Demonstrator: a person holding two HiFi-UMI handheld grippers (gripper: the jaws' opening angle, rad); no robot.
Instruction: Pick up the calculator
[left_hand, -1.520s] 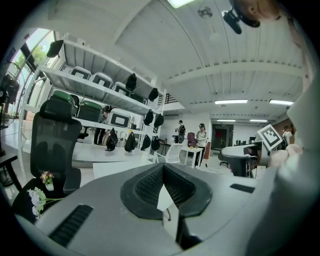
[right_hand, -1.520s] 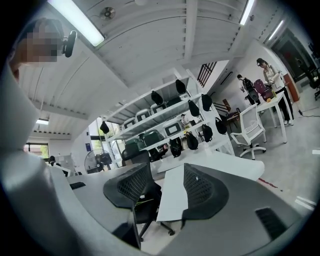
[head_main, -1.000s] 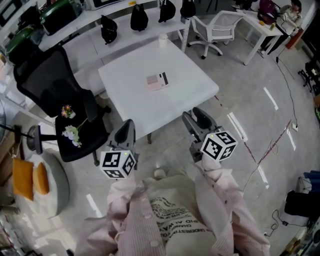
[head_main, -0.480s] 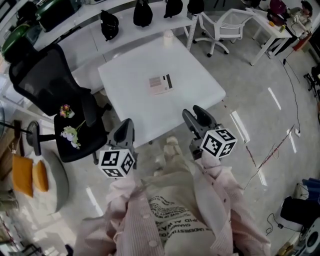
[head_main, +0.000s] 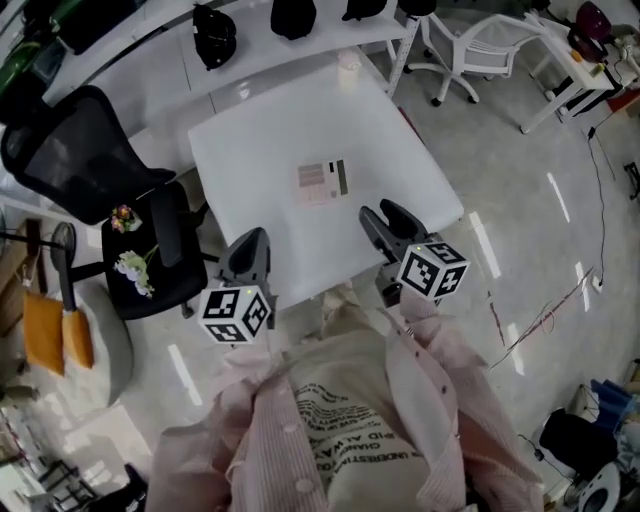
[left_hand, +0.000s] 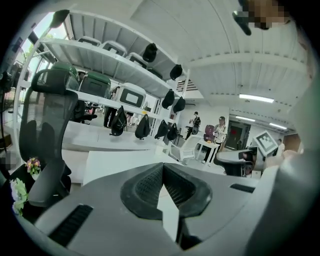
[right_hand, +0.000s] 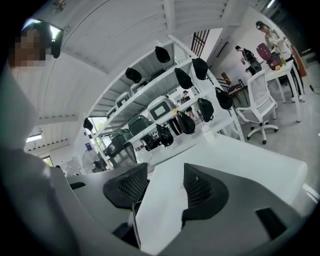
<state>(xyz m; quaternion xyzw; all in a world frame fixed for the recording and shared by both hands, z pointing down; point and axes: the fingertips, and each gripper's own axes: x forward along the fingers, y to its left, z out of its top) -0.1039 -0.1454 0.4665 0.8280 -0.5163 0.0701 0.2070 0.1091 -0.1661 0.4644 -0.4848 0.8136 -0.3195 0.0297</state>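
The calculator (head_main: 322, 182) is a pale flat slab with a dark strip on its right side. It lies in the middle of the white square table (head_main: 260, 130) in the head view. My left gripper (head_main: 254, 243) hangs at the table's near edge, left of and nearer than the calculator, its jaws shut with nothing between them (left_hand: 162, 167). My right gripper (head_main: 380, 214) is over the near right part of the table, a short way nearer than the calculator, with its jaws open and empty (right_hand: 165, 172). Neither gripper touches the calculator.
A black office chair (head_main: 75, 165) with a small bunch of flowers (head_main: 132, 268) on its seat stands left of the table. A white cup (head_main: 348, 65) sits at the table's far edge. Behind is a shelf with black bags (head_main: 214, 35), and a white chair (head_main: 490, 50) stands far right.
The person has stepped towards the table. Both grippers, which were over the floor short of it, now reach its near edge. The calculator has not moved on the table.
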